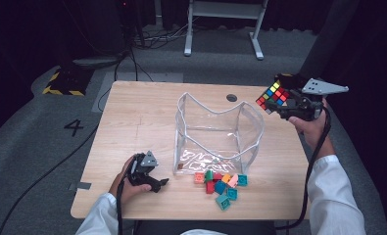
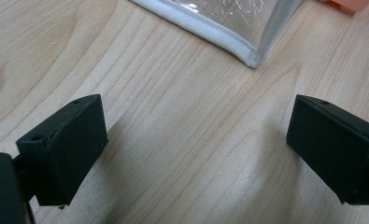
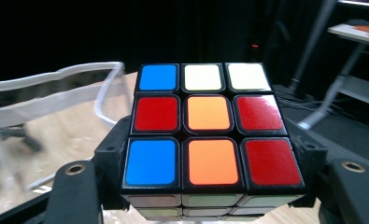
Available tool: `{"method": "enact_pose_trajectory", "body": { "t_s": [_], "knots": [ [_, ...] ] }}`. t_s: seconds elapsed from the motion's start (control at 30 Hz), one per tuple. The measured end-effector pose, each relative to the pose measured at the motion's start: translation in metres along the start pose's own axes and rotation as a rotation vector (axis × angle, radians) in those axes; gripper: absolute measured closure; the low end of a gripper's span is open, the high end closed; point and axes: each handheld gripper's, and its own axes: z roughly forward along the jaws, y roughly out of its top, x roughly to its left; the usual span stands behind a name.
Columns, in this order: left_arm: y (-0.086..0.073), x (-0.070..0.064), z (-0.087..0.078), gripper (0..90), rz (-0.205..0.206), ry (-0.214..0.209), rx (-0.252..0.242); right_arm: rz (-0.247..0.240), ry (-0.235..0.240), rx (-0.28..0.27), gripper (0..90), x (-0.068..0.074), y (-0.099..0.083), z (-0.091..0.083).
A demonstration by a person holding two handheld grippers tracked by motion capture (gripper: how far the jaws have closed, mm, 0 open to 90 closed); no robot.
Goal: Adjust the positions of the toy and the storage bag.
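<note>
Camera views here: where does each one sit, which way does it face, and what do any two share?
High view: above the person's side, facing forward and down on the table; forearms, left gripper, right gripper.
Left gripper view: low over the wood, between open jaws, toward the clear bag.
Right gripper view: along jaws clamping the puzzle cube.
Shared: the bag and cube appear in high and right gripper views.

Blocks (image 1: 220,185) lie before the pouch (image 1: 215,134) at table (image 1: 132,117) centre — cube (image 1: 274,97) aloft to its right.
</note>
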Motion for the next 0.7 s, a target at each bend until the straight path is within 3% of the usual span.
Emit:
{"method": "enact_pose_trajectory", "body": {
  "t_s": [0.1,0.17,0.47,0.53,0.57,0.63,0.7],
  "knots": [
    [0.0,0.0,0.0,5.3,0.0,0.0,0.0,-0.001,0.041,-0.002,33.7,0.006,0.003,0.005],
    [0.0,0.0,0.0,5.3,0.0,0.0,0.0,-0.032,0.087,0.022,33.7,0.016,0.006,0.014],
    [0.0,0.0,0.0,5.3,0.0,0.0,0.0,-0.095,0.178,0.083,33.7,0.035,0.005,0.038],
    [0.0,0.0,0.0,5.2,0.0,0.0,0.0,-0.118,0.201,0.111,33.7,0.039,0.004,0.044],
    [0.0,0.0,0.0,5.3,0.0,0.0,0.0,-0.139,0.215,0.151,33.7,0.042,0.003,0.049],
    [0.0,0.0,0.0,5.3,0.0,0.0,0.0,-0.149,0.218,0.166,33.7,0.044,0.003,0.051],
    [0.0,0.0,0.0,5.3,0.0,0.0,0.0,-0.169,0.224,0.221,33.7,0.047,0.002,0.056]
  ]
}}
